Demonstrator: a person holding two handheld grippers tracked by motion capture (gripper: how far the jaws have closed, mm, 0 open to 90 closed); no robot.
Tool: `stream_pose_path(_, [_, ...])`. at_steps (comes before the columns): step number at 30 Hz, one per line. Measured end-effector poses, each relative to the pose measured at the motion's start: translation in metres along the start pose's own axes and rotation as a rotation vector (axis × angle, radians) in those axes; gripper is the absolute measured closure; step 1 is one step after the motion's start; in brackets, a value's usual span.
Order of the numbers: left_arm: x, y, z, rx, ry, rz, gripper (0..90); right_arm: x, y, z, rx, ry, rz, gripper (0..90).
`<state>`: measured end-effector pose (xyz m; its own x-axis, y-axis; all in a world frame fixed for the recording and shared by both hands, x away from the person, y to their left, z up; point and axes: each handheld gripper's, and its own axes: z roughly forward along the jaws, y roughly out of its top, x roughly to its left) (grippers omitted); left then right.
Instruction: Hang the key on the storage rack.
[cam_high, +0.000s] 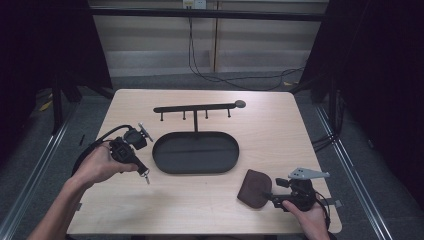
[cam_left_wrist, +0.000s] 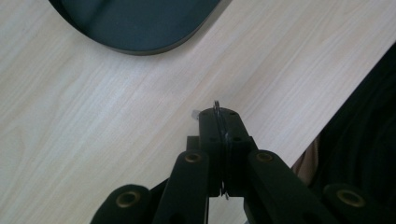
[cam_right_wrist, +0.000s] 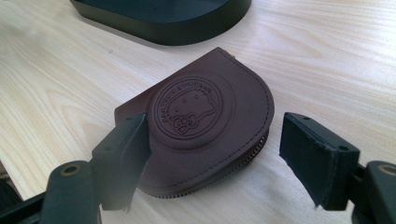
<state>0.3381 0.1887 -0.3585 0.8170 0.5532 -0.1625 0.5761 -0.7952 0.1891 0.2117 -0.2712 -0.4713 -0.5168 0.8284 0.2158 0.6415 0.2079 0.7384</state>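
Note:
My left gripper (cam_high: 141, 169) hangs above the table left of the black oval tray (cam_high: 165, 165), jaws pointing down and to the right. In the left gripper view the left gripper (cam_left_wrist: 219, 128) is shut on a thin metal ring (cam_left_wrist: 217, 105), whose edge sticks out past the tips. A small metal piece (cam_high: 146, 178) dangles below it. The brown leather coin pouch (cam_high: 254, 187) lies flat near the front right. My right gripper (cam_high: 270, 196) is level at its right edge. In the right gripper view the right gripper (cam_right_wrist: 219, 154) is open around the embossed pouch (cam_right_wrist: 201, 116), with the right pad clear of it.
A black bar with several hooks (cam_high: 195, 108) stands on a post rising from the tray's far rim. Cables (cam_high: 215, 75) trail on the floor beyond the table. The front table edge (cam_high: 200, 232) is close to both hands.

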Motion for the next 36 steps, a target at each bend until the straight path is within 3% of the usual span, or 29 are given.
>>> stream_pose_path(6, [0.0,0.004,-0.012,-0.03,0.019,-0.001,89.4,0.0,0.0,0.0,0.0,0.001,-0.001,24.6])
stream_pose_path(15, [-0.003,0.012,-0.021,-0.015,0.029,0.03,89.4,-0.001,0.0,0.0,-0.001,-0.004,0.003,24.6])
stream_pose_path(20, [-0.001,0.017,-0.031,-0.024,0.05,0.018,89.4,-0.001,0.0,0.0,-0.004,-0.002,0.001,24.6])
stream_pose_path(25, [0.001,0.022,-0.038,-0.022,0.038,0.01,89.4,0.0,0.0,0.001,0.001,-0.002,0.003,24.6])
stream_pose_path(36, [0.001,0.048,-0.048,0.001,0.058,0.015,89.3,-0.001,0.0,0.0,-0.001,-0.002,0.006,24.6])
